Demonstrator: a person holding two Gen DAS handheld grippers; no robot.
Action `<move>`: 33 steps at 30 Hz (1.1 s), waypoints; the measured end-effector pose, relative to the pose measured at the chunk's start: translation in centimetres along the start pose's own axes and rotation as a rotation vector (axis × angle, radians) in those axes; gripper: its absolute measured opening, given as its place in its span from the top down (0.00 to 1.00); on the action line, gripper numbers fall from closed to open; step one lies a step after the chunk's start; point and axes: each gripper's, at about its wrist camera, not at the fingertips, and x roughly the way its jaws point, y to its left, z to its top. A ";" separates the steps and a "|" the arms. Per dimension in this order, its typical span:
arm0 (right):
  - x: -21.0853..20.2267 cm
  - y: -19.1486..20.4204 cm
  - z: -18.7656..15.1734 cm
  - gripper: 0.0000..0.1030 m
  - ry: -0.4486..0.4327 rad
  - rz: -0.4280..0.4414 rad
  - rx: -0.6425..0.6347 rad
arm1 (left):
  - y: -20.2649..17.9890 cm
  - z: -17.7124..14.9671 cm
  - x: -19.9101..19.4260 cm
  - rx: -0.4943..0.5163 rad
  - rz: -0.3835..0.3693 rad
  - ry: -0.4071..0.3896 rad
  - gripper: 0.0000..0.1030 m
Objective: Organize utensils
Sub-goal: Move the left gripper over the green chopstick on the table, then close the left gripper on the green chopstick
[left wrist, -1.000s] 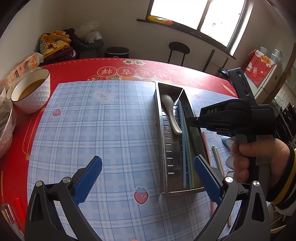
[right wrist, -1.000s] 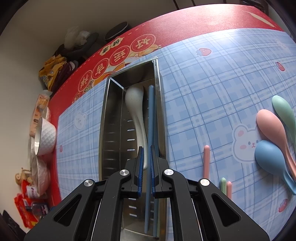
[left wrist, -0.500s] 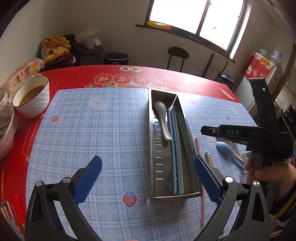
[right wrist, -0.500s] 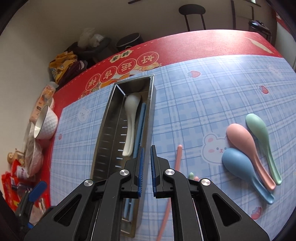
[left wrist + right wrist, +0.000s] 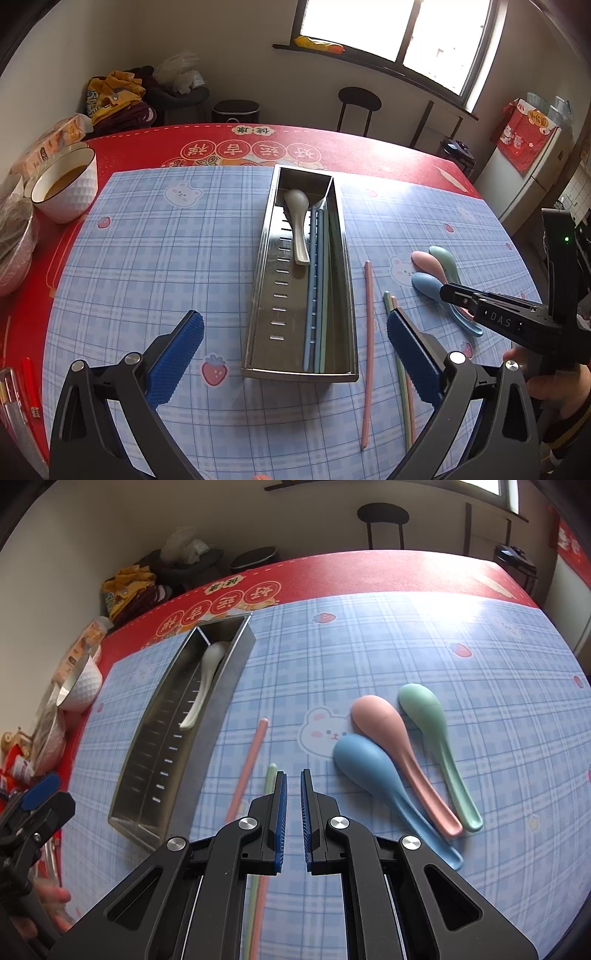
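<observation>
Right gripper (image 5: 291,775), jaws nearly together and holding nothing, hovers over loose chopsticks (image 5: 246,768) beside the metal tray (image 5: 207,716); left gripper (image 5: 295,354) spread wide, empty. Widen slightly, straddle one chopstick mid-length, pinch squarely, lift level into the tray

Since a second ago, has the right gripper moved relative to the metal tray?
Yes. The right gripper was over the metal tray and now sits to its right, above the chopsticks lying on the mat.
</observation>
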 end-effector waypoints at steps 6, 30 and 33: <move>-1.0 -2.3 -2.0 0.92 -0.002 0.015 -0.028 | -2.6 -2.0 -0.4 0.028 0.026 0.023 0.06; -2.3 -8.5 -5.7 0.92 0.006 0.069 -0.013 | -10.8 -5.6 2.4 0.103 -0.083 0.171 0.87; -2.5 -9.2 -5.9 0.92 0.002 0.072 0.003 | -11.1 -5.1 3.4 0.113 -0.071 0.193 0.90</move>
